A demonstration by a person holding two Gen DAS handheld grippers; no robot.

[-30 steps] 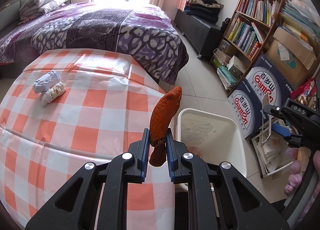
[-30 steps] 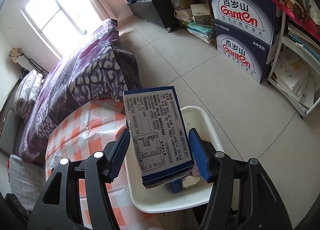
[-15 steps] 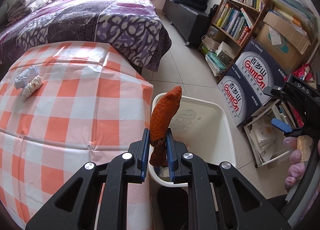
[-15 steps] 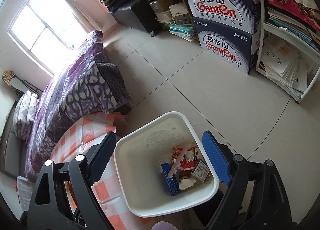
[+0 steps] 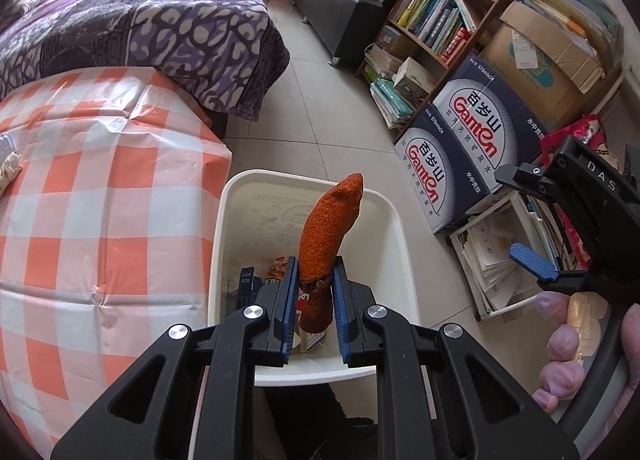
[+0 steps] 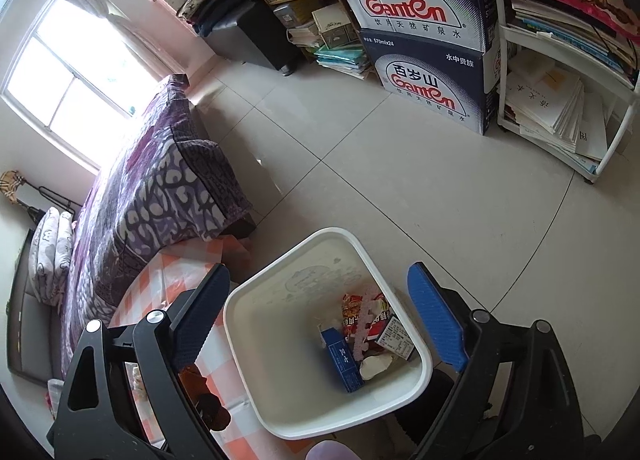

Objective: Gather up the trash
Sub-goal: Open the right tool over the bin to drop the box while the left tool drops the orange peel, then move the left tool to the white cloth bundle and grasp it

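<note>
Left claw (image 5: 316,296): closed on orange crumbed scrap (image 5: 326,227), gripped near lower end, tip upright, poised above bin for release.
Right claw (image 6: 320,324): spread wide, empty, above bin.
White bin (image 6: 248,340): directly below; blue carton (image 6: 340,360), snack wrappers (image 6: 360,314) inside.
Tabletop (image 5: 100,187): left, beside bin.
Boxes (image 5: 472,143): far right, "Ganten", "570ml×24".

We note that the left gripper (image 5: 314,300) hides the near wall of the white bin (image 5: 394,219) and part of its litter. Left of the bin, a small wrapped item (image 5: 7,169) on the checked tablecloth (image 5: 100,199) is cut by the frame edge and cannot be identified.
</note>
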